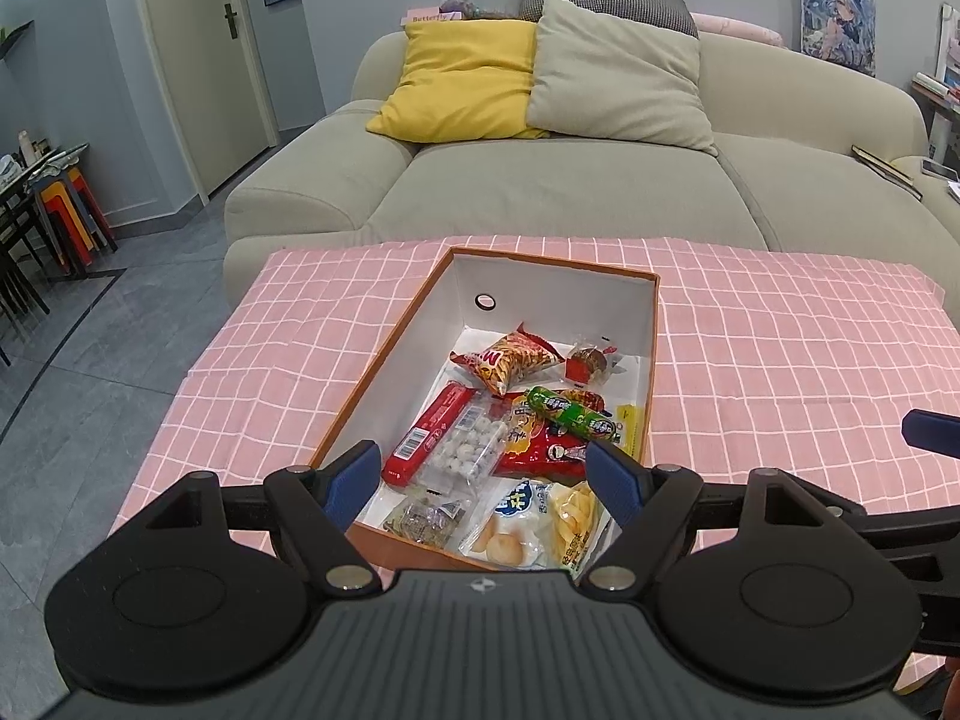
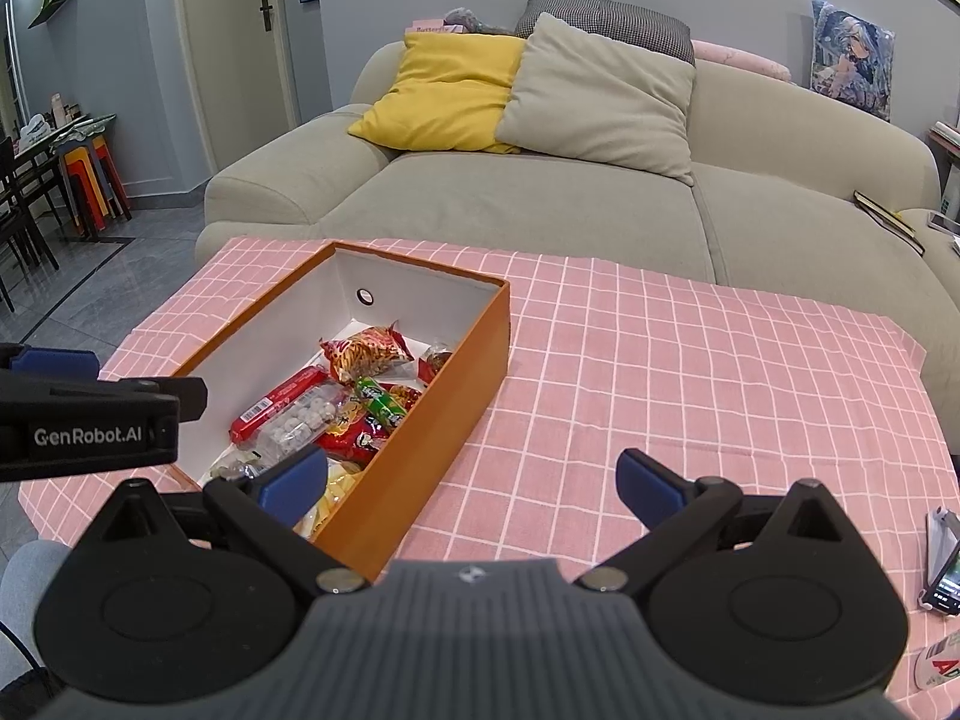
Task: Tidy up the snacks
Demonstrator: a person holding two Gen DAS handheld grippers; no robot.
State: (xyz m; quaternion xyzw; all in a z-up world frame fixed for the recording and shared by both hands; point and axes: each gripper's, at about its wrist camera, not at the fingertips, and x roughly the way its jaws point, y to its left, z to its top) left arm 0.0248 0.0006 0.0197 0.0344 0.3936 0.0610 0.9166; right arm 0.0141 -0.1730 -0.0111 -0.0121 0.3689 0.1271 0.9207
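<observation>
- The left gripper point(image 1: 489, 483) hangs over the near end of the box, its blue-padded jaws spread wide with nothing between them.
- The right gripper point(image 2: 474, 483) is spread just as wide and empty; its left finger point(image 2: 294, 483) sits over the box's near corner, while its right finger point(image 2: 651, 483) is above bare tablecloth point(image 2: 690, 372).
- At the right edge of the right wrist view, a phone on a stand point(image 2: 945, 564) stands on the cloth.
- The orange box point(image 1: 396, 330), white inside, rests on the pink checked tablecloth and holds all the snacks.
- Nearest in the box lie a pack of pale round biscuits point(image 1: 510, 531), a yellow chip bag point(image 1: 576, 525) and a small clear wrapped pack point(image 1: 429, 519).
- Farther in, a red bar point(image 1: 429, 435) lies beside a clear pack of white balls point(image 1: 468, 450), with a red-and-yellow bag point(image 1: 540, 441) to their right.
- A green roll point(image 1: 570, 414) lies across that red-and-yellow bag.
- Toward the far end sit a striped red-orange snack bag point(image 1: 510, 363) and a small wrapped cake point(image 1: 591, 360).
- The box's far wall has a round hole point(image 1: 484, 301).
- Behind the table stands a beige sofa point(image 1: 540, 192) with a yellow cushion point(image 1: 462, 84) and a grey cushion point(image 1: 618, 78) touching each other.
</observation>
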